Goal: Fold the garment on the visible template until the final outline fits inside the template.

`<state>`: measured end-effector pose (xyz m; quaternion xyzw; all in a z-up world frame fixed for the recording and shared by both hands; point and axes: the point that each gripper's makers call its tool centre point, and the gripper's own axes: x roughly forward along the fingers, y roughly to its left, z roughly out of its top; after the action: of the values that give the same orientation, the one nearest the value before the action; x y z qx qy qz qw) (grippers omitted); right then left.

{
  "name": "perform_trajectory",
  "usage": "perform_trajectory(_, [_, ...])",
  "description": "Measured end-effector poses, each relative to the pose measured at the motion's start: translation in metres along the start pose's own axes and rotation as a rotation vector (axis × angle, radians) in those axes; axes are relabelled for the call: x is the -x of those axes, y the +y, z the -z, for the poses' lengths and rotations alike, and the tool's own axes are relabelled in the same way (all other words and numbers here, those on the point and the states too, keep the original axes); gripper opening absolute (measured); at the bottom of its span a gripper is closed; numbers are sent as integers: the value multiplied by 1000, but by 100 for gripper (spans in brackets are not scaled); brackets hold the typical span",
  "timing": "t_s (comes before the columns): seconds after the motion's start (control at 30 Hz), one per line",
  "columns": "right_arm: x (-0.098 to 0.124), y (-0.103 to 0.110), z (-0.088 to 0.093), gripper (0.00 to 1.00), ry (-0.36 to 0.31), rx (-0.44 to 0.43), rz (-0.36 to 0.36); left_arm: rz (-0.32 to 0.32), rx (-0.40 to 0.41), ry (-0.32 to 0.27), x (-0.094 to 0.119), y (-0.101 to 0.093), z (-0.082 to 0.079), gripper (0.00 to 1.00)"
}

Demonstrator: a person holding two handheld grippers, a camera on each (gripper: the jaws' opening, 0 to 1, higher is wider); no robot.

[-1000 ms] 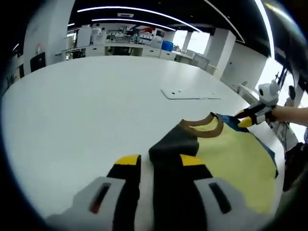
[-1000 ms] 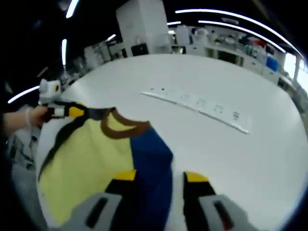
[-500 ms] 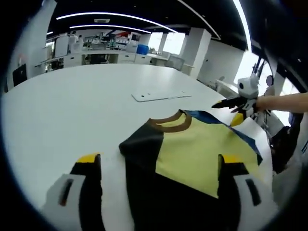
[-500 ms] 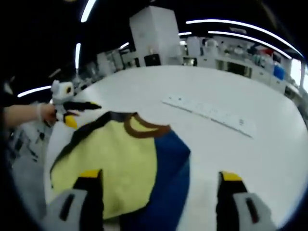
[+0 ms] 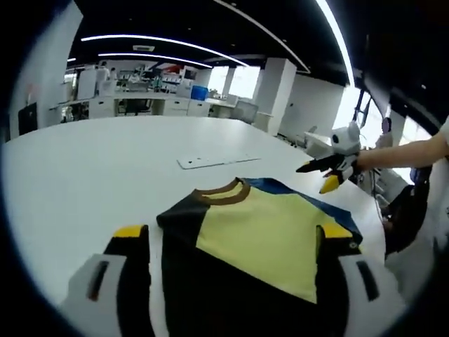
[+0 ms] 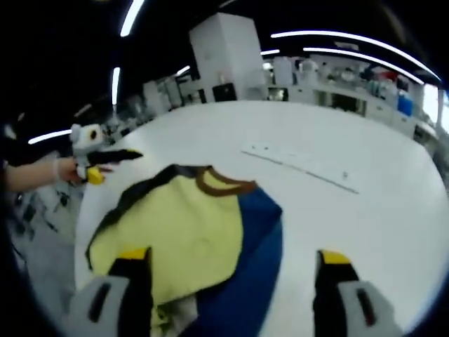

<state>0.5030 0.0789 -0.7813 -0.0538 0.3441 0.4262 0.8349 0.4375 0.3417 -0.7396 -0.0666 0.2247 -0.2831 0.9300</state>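
A second ago both grippers pinched the shoulders of the yellow-fronted garment with one dark sleeve, one blue sleeve and a brown collar [image 5: 263, 232]; now the left gripper [image 5: 231, 281] and the right gripper [image 6: 228, 288] stand with jaws spread wide, each lifted off the cloth. The released garment lies spread out on the white round table [image 5: 91, 168], its sleeves unfurled, whereas earlier it was drawn taut between the two grippers.

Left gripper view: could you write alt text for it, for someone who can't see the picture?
A yellow T-shirt with a brown collar, one black sleeve and one blue sleeve lies flat on a white table, between the open left gripper at the bottom. The right gripper, held by a hand, hovers at right; a flat white template lies beyond.
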Motion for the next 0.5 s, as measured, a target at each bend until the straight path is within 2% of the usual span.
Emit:
perform_trajectory(0.1, [13, 2, 2, 93, -13, -6, 8, -4, 31, -53, 11, -5, -7, 91])
perform_trajectory(0.23, [35, 11, 7, 93, -40, -17, 18, -5, 31, -91, 30, -20, -11, 92])
perform_trajectory(0.3, [43, 15, 11, 90, -41, -18, 21, -3, 27, -89, 36, -20, -9, 91])
perform_trajectory(0.4, [57, 17, 24, 90, -11, 40, 50, -6, 41, -89, 49, -22, -7, 91])
perform_trajectory(0.5, [73, 29, 33, 89, -20, 33, 52, -11, 27, -90, 62, -30, -6, 91])
